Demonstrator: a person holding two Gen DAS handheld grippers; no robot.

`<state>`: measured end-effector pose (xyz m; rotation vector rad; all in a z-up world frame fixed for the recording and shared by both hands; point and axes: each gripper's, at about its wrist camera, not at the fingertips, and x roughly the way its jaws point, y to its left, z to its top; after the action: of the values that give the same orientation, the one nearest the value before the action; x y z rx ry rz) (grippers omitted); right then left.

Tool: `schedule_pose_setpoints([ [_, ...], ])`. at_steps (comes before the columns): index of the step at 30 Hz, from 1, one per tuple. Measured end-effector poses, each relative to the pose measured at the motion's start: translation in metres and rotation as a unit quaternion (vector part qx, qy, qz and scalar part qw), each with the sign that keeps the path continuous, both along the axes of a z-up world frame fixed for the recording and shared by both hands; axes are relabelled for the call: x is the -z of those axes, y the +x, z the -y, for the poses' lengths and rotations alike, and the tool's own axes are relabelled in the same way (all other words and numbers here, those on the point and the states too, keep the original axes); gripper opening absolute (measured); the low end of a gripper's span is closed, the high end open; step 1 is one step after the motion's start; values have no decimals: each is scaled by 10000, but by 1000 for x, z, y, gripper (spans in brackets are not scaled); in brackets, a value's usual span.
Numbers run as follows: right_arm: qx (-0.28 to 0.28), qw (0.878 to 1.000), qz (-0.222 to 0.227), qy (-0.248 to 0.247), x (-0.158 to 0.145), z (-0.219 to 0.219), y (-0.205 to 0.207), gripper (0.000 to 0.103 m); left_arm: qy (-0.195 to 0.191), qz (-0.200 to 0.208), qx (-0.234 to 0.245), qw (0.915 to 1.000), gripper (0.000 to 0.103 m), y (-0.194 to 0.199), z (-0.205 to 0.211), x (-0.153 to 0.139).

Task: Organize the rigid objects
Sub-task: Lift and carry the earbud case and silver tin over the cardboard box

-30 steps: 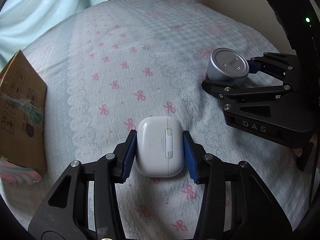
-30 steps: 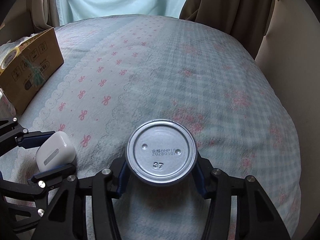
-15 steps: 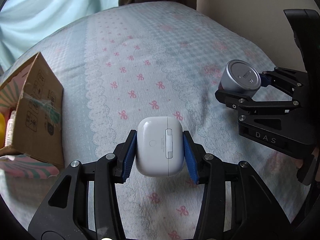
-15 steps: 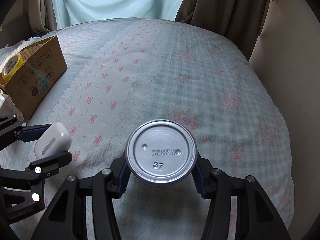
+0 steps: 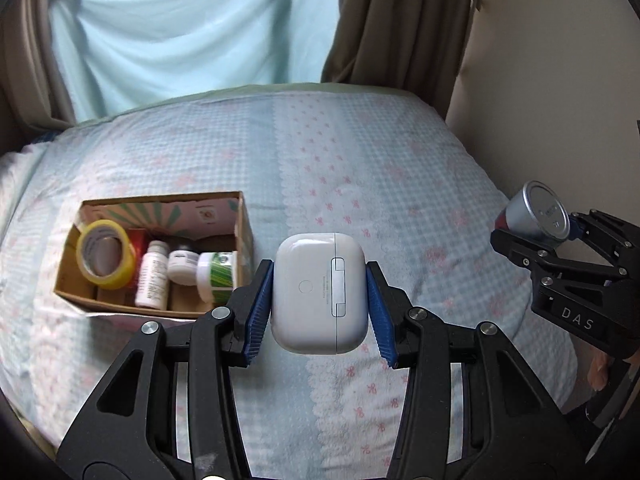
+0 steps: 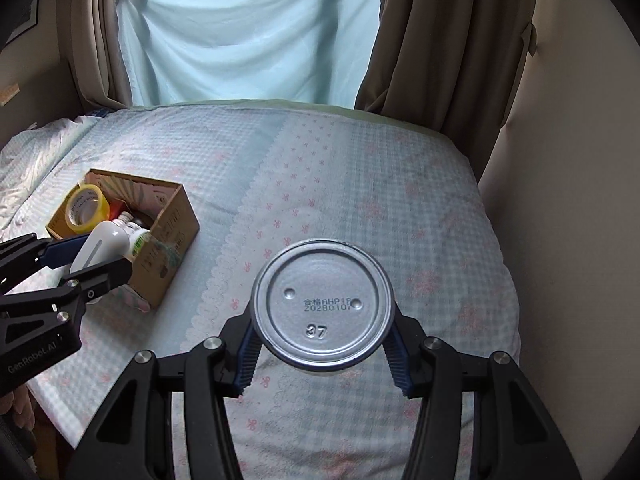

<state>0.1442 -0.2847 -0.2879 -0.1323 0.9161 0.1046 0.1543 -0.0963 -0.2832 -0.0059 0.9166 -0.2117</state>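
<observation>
A big bed (image 5: 400,184) fills the view. Its cover is light blue checks with small pink bows and a white lace strip running from 12 o'clock down to 6 o'clock. One brown cardboard box (image 5: 240,236) sits right on the cover, over at 9 o'clock. The box is open on top.

Home bedroom: indicated by a bed (image 6: 360,184) covered with bow-printed quilted bedspread, brown curtains (image 6: 440,40) hung beside a window (image 6: 248,28) draped in pale blue cloth.
</observation>
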Motion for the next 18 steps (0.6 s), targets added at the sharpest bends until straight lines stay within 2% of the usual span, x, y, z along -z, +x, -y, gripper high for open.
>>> schedule_pose_setpoints([
  [4,-84,9996,-31,272,-42,-23,0,50,34,13,-430,9991,41,0,-45,-41],
  [7,-172,9991,-63,387,-62,-46,2,50,118,57,-683,9976,41,2,-80,-58],
  [12,-321,9983,-203,451,-81,-95,9,50,176,11,-913,9957,41,5,-143,-70],
  [18,-239,9973,-424,558,-78,-157,22,50,199,-112,-821,9964,41,15,-211,-65],
])
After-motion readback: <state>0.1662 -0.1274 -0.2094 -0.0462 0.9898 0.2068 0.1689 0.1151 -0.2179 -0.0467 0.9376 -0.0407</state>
